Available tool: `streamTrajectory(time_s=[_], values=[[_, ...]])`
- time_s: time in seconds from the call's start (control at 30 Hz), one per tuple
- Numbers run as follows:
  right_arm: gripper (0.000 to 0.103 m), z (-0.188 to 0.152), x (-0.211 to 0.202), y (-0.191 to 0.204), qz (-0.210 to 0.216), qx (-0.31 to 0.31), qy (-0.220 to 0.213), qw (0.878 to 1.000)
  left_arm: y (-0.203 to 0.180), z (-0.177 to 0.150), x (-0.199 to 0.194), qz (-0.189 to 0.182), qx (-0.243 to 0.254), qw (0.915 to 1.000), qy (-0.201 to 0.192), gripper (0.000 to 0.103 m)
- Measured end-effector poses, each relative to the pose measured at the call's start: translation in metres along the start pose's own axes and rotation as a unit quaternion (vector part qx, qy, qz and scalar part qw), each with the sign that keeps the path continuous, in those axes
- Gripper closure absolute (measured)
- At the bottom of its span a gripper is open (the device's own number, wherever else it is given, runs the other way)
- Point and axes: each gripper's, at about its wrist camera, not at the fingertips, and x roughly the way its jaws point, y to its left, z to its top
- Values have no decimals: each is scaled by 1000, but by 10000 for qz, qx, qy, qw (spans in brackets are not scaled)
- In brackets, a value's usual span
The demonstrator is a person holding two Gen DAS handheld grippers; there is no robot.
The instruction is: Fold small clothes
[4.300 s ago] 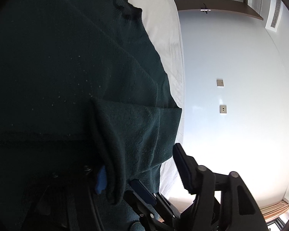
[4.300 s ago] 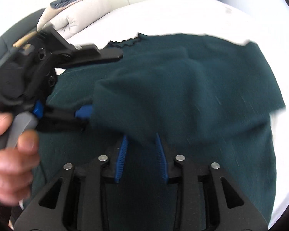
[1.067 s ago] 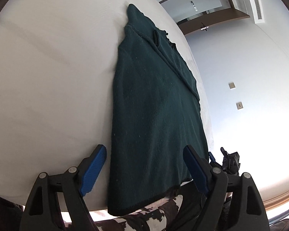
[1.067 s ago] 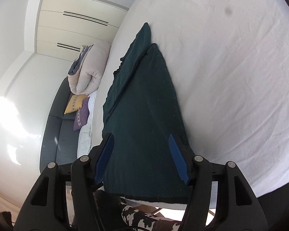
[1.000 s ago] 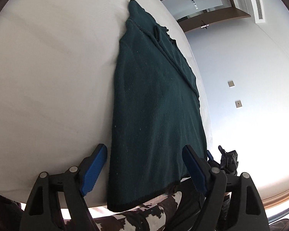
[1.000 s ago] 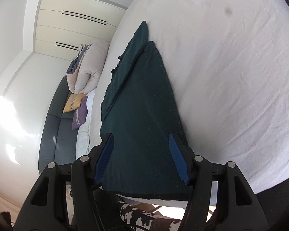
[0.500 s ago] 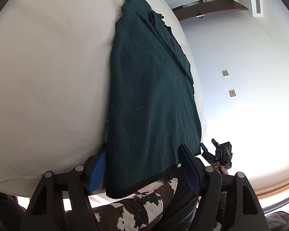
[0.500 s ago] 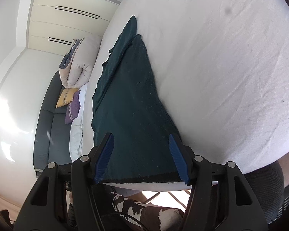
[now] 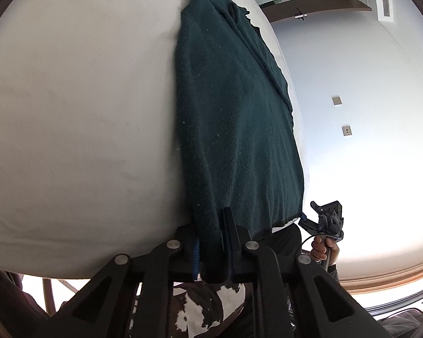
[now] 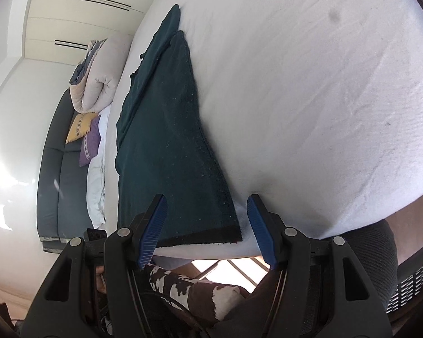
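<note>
A dark green knit sweater (image 9: 234,107) lies folded lengthwise on the white bed (image 9: 79,112), its hem at the near edge. My left gripper (image 9: 211,242) is shut on the hem's left corner. In the right wrist view the sweater (image 10: 166,140) stretches away, and its black-trimmed hem (image 10: 203,236) lies between the open fingers of my right gripper (image 10: 206,231), near the right corner. The right gripper also shows in the left wrist view (image 9: 327,219), held in a hand beside the hem's right end.
A rolled duvet (image 10: 98,79) and yellow and purple cushions (image 10: 84,132) sit on a dark sofa (image 10: 53,169) left of the bed. A wall with sockets (image 9: 341,115) is on the right in the left wrist view. The person's patterned trousers (image 10: 189,287) are below the bed edge.
My left gripper has moved in and closed on the hem's left corner. My right gripper has moved closer to the hem and stays open.
</note>
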Motion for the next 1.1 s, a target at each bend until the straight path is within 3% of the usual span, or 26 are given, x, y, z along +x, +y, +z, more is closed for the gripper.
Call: streamTrajectory(time_s=[0.23,0.33,0.57,0.87,1.1], values=[[48,-4,7,4,152,-44,177,9997,-2,-3,-3,-17,43,10000,-58,95],[72,-7,13,8,27,-147,267,9995,-6,-4,-6,-49,66,9999,-121,95],[94,-9,18,24,-180,-383,182,9989,-18,-4,-19,-172,180,9990,-372,96],[95,-2,4,68,55,-831,-105,9965,-36,9,-46,-773,163,9923,-959,97],[95,20,-3,94,525,-707,-607,9943,-46,42,-72,-1084,133,9805,-1634,97]])
